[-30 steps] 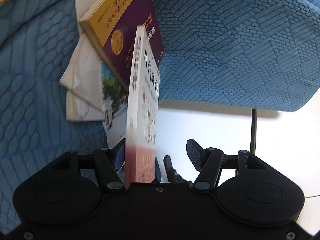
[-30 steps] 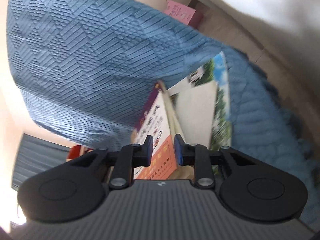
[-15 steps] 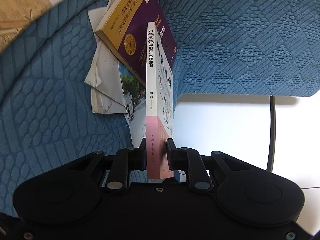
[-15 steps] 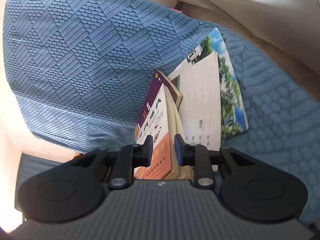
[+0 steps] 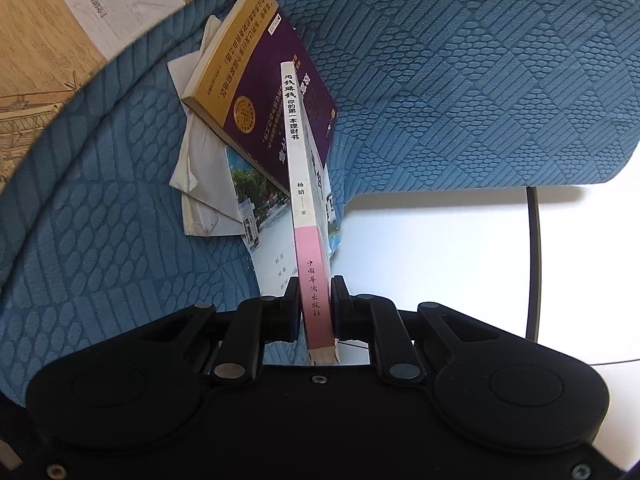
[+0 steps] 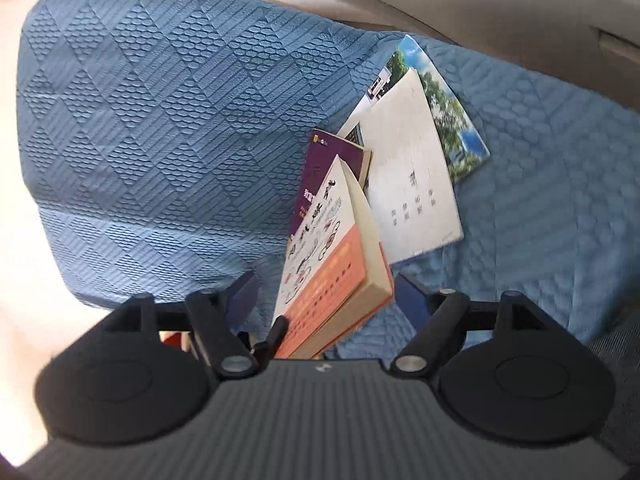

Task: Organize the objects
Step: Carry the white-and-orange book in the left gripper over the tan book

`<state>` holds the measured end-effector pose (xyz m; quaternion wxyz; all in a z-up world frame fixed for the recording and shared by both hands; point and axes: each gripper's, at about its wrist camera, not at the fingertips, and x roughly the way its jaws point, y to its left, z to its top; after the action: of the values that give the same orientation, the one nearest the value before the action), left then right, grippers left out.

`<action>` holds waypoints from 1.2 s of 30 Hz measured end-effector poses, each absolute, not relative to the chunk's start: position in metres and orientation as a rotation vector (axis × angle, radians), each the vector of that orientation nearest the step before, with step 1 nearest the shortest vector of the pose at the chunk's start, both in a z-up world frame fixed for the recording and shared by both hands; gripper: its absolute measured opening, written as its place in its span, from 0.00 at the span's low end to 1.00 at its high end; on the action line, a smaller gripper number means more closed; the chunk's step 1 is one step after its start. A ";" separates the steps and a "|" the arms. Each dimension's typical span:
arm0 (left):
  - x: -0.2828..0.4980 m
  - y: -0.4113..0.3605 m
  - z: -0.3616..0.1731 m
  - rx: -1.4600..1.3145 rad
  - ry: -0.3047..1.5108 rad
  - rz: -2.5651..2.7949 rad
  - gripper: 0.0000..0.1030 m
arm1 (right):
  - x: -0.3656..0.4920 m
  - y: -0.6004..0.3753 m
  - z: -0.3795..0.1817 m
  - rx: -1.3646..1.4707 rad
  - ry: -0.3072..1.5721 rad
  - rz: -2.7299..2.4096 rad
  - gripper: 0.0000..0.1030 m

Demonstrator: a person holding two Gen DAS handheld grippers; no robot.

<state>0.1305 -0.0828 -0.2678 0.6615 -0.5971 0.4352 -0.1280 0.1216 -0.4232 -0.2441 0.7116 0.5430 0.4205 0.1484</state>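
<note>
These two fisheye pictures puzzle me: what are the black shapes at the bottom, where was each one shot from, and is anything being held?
No robot arm is involved. A person carries a two-finger gripper in each hand, and a small camera on each looks forward along its fingers, so the black shapes are the grippers themselves.

The left wrist view shows the left gripper clamped on the spine end of a white and pink book, held on edge. Beyond it a purple book, a photo-cover booklet and some white papers lie on a blue quilted cover.

The right wrist view shows the same white and pink book from its cover side. The right gripper is opening: the book sits between its fingers, but the pads stand clear of it.
</note>
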 end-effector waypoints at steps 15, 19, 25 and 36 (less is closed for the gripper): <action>0.119 -0.063 -0.250 -1.283 0.977 -0.274 0.14 | 0.137 -0.394 -0.276 1.330 0.942 0.250 0.51; 0.114 -0.053 -0.245 -1.277 0.964 -0.271 0.16 | 0.140 -0.389 -0.269 1.271 0.937 0.280 0.30; 0.097 -0.038 -0.225 -1.254 0.922 -0.280 0.18 | 0.136 -0.380 -0.247 1.190 0.897 0.382 0.24; 0.072 -0.007 -0.168 -1.228 0.804 -0.344 0.18 | 0.120 -0.357 -0.179 1.057 0.812 0.517 0.24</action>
<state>0.0722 -0.0073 -0.1681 0.7291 -0.5576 0.3648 -0.1561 0.1196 -0.3565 -0.1790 0.7553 0.4846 0.3722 0.2370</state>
